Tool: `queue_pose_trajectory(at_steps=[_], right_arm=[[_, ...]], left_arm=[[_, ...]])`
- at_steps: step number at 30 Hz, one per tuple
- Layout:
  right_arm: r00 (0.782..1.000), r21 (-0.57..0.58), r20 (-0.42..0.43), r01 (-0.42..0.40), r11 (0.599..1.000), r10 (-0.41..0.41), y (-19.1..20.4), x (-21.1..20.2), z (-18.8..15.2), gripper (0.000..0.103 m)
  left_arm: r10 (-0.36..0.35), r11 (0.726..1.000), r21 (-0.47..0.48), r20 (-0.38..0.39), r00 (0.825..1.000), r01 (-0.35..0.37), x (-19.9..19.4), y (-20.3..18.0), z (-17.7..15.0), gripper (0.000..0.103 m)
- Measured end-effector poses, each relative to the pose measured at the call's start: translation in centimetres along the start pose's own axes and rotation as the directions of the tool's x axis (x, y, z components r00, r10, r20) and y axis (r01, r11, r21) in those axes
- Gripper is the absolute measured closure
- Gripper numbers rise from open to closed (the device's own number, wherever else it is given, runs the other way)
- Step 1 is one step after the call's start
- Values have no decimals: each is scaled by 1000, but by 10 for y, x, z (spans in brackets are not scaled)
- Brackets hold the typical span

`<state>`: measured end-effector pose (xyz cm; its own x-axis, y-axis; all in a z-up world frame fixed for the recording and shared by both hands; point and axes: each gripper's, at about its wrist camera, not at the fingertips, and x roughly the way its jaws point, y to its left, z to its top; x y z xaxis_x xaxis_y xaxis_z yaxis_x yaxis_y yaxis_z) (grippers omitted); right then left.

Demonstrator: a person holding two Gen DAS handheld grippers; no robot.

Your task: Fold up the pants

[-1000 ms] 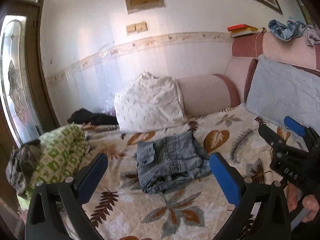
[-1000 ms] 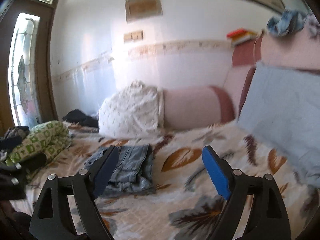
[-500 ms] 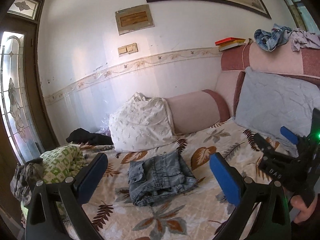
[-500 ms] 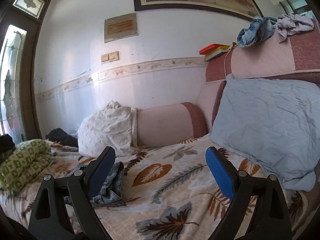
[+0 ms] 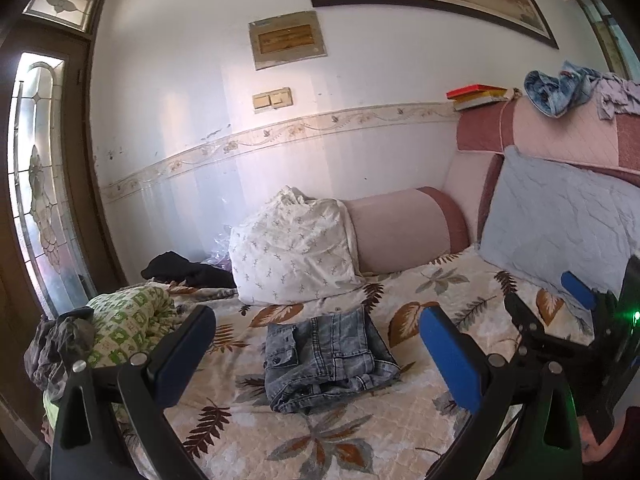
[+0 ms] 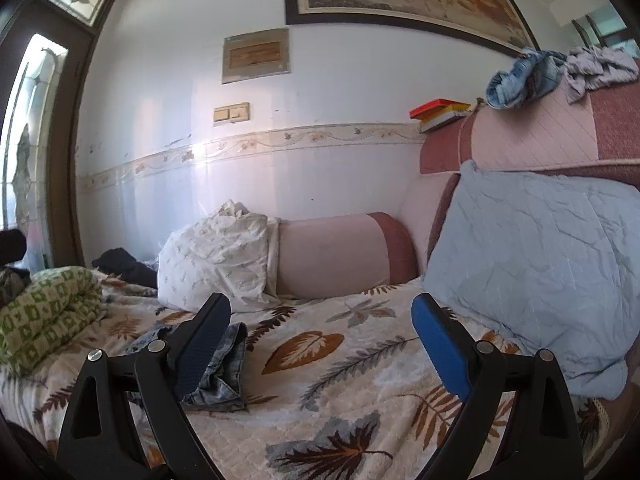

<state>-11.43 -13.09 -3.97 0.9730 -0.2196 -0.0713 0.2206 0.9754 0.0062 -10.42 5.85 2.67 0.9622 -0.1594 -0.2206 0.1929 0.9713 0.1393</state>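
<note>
The jeans (image 5: 328,360) lie folded in a compact bundle just before the white pillow (image 5: 292,252), both claws, left (image 5: 316,356) and right (image 6: 320,344), spread empty above the bed (image 5: 360,440); folding looks finished.

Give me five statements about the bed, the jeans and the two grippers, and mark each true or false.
1. The jeans lie folded on the bed cover. True.
2. The left gripper grips the jeans. False: it is open, holding nothing.
3. The right gripper is open. True.
4. The blue pillow lies on the jeans. False: it leans at the headboard, apart from them.
5. Books sit on the headboard ledge. True.
</note>
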Motion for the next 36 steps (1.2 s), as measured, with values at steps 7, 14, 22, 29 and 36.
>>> queue_pose_trajectory(at_steps=[7, 14, 22, 29, 36], right_arm=[[1000, -27, -3, -24, 999, 24, 6, 1, 0, 10], [999, -58, -8, -37, 998, 37, 16, 4, -3, 10], [998, -94, -6, -58, 994, 58, 27, 5, -6, 10], [997, -125, -13, -78, 989, 77, 37, 8, -9, 10], [996, -147, -20, -92, 985, 90, 46, 10, -12, 10]], left_arm=[[48, 998, -42, -17, 999, -49, 3, 14, -5, 0], [102, 987, -115, -70, 992, -109, 16, 36, -15, 0], [127, 981, -135, -101, 987, -140, 30, 47, -28, 0], [112, 982, -136, -134, 985, -130, 44, 47, -42, 0], [113, 980, -142, -160, 981, -136, 57, 51, -56, 0]])
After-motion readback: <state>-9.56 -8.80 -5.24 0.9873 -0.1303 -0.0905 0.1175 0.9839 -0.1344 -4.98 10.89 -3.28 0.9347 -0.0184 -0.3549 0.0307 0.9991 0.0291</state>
